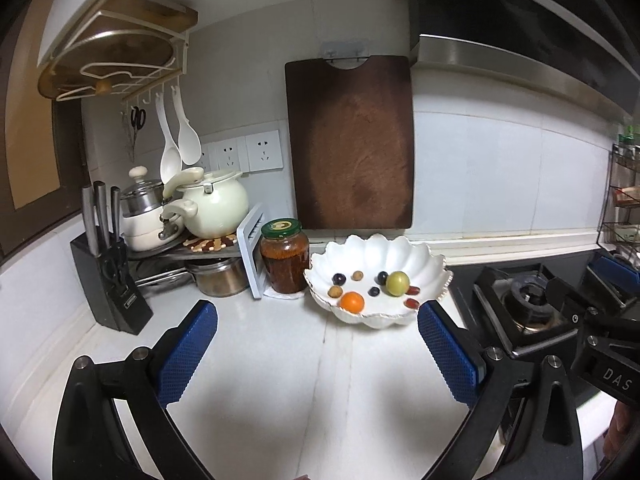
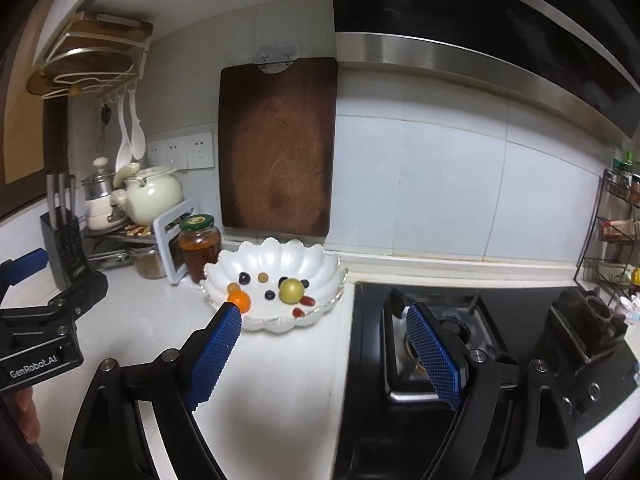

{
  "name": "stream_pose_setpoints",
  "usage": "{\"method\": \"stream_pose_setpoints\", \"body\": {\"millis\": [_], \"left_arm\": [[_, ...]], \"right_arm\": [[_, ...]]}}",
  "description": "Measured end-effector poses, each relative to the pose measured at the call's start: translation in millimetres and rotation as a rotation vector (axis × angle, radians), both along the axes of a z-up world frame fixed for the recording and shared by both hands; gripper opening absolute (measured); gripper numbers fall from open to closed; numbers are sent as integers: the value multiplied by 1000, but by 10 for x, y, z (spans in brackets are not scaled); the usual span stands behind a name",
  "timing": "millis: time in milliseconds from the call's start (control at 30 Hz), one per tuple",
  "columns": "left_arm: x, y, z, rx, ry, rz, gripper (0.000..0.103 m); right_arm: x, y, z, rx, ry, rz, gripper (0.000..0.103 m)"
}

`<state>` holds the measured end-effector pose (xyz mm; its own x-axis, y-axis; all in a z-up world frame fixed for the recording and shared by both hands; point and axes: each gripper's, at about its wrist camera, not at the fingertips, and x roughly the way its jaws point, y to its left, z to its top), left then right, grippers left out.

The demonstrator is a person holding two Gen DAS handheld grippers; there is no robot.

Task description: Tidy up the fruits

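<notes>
Both empty and spread wide, the left hand-held gripper (image 1: 318, 344) and right hand-held gripper (image 2: 324, 344) face the bowl (image 1: 424, 258) ahead (fruits already inside); approach the orange fruit (image 1: 352, 302) slowly, pinching gently.

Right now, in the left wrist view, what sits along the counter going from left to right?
knife block → stacked pots → jar → white bowl of fruit → gas burner
</notes>
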<state>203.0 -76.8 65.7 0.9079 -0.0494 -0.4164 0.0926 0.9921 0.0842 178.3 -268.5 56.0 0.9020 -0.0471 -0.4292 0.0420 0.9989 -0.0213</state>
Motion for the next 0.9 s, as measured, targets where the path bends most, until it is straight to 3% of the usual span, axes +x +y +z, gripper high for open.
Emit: {"method": "stream_pose_setpoints", "body": {"millis": [467, 900], "left_arm": [[-851, 16, -16, -12, 5, -18, 103], [-1365, 3, 12, -16, -22, -23, 103]], "right_arm": [[-894, -2, -25, 18, 1, 9, 86], [-1391, -23, -19, 20, -12, 21, 86]]}}
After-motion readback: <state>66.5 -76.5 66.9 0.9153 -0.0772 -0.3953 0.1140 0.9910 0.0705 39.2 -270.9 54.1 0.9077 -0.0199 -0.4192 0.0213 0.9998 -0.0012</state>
